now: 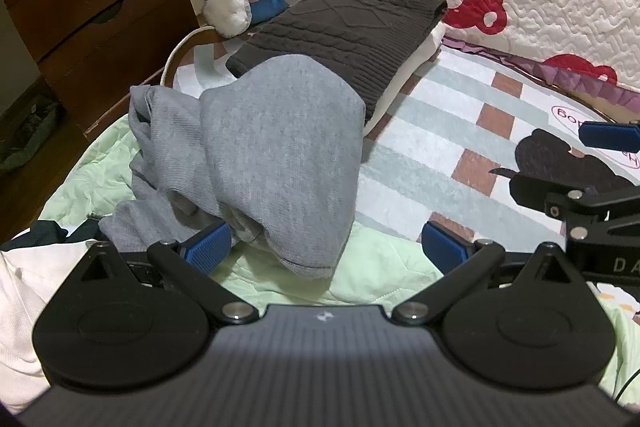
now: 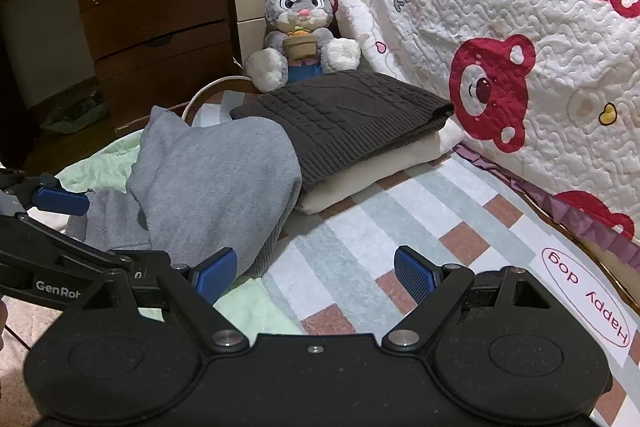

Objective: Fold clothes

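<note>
A grey sweatshirt [image 1: 276,155] lies crumpled on the bed, partly draped over a folded dark grey knit sweater [image 1: 340,35] that rests on a folded cream garment [image 1: 408,75]. My left gripper [image 1: 326,247] is open and empty, its left pad touching the grey sweatshirt's lower edge. In the right wrist view my right gripper [image 2: 316,273] is open and empty, just in front of the grey sweatshirt [image 2: 216,179], with the dark sweater [image 2: 344,115] and cream garment [image 2: 380,171] behind. Each gripper shows at the edge of the other's view.
A plush rabbit [image 2: 298,27] sits at the bed's head beside a bear-print quilt [image 2: 500,27]. A brown drawer cabinet [image 2: 152,15] stands left of the bed. A striped and checked sheet [image 2: 380,227], a green blanket [image 1: 380,267] and white clothes [image 1: 20,299] cover the bed.
</note>
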Demonstrator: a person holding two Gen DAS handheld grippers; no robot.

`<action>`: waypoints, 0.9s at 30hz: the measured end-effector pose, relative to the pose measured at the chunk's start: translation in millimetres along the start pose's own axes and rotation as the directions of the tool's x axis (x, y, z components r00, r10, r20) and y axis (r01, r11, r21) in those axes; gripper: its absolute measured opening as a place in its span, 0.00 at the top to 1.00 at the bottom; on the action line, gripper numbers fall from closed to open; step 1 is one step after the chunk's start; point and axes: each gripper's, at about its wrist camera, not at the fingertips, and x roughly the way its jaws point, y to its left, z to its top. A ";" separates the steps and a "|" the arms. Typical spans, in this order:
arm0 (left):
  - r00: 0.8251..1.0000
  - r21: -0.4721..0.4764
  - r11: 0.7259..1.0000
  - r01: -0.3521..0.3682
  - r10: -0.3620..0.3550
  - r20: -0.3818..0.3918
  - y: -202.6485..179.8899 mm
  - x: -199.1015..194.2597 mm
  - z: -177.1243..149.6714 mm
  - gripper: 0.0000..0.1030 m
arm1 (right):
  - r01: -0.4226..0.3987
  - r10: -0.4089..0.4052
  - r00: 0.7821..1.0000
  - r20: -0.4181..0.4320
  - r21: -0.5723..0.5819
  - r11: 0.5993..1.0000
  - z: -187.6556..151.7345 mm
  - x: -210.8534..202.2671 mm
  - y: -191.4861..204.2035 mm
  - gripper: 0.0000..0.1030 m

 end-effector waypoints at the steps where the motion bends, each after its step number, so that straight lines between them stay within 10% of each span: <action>1: 1.000 0.000 1.000 0.000 0.000 -0.002 0.2 0.1 0.6 0.00 | 0.000 0.000 1.000 0.000 -0.001 1.000 0.0 -0.2 0.0 0.14; 27: 0.999 0.021 1.000 0.002 -0.002 -0.034 -2.8 3.2 4.9 0.00 | -0.005 0.005 1.000 -0.010 0.006 1.000 -0.8 1.0 -2.4 0.14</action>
